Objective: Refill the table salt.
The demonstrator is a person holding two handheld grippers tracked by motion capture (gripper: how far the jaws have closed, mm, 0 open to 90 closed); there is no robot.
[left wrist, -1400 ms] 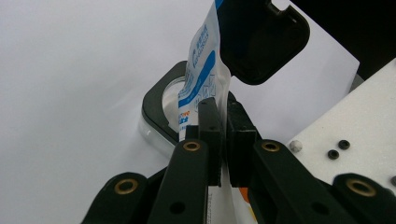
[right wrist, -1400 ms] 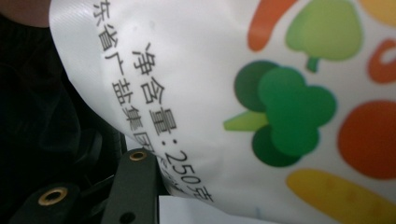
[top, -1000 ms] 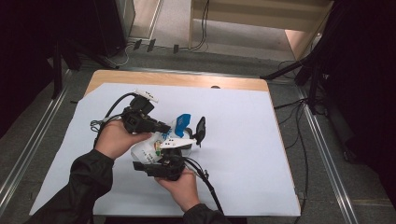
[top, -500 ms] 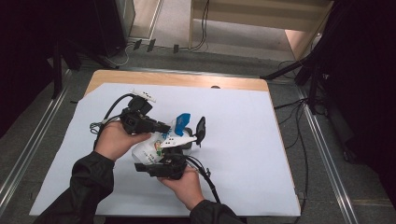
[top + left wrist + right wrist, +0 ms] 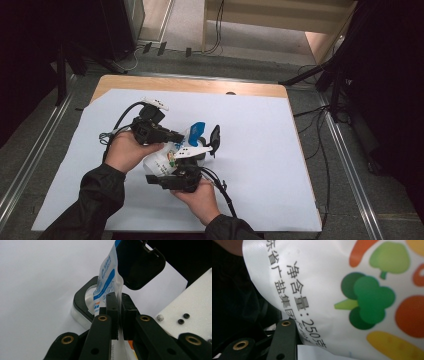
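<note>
Above the white paper sheet [image 5: 260,150] covering the table, the left gripper [image 5: 175,136] has its black jaws clamped on the thin edge of a white plastic pouch with blue print and vegetable pictures [image 5: 165,159]. Just beyond the pouch stands a clear square container with a black rim [image 5: 82,302], its black lid [image 5: 140,262] raised. Right of that, beneath the pouch, the right gripper [image 5: 186,159] pinches the pouch's lower body.

You work at a lab recording station: a paper-covered table [image 5: 260,165], floor rails [image 5: 350,165], and trailing cables [image 5: 218,30].
</note>
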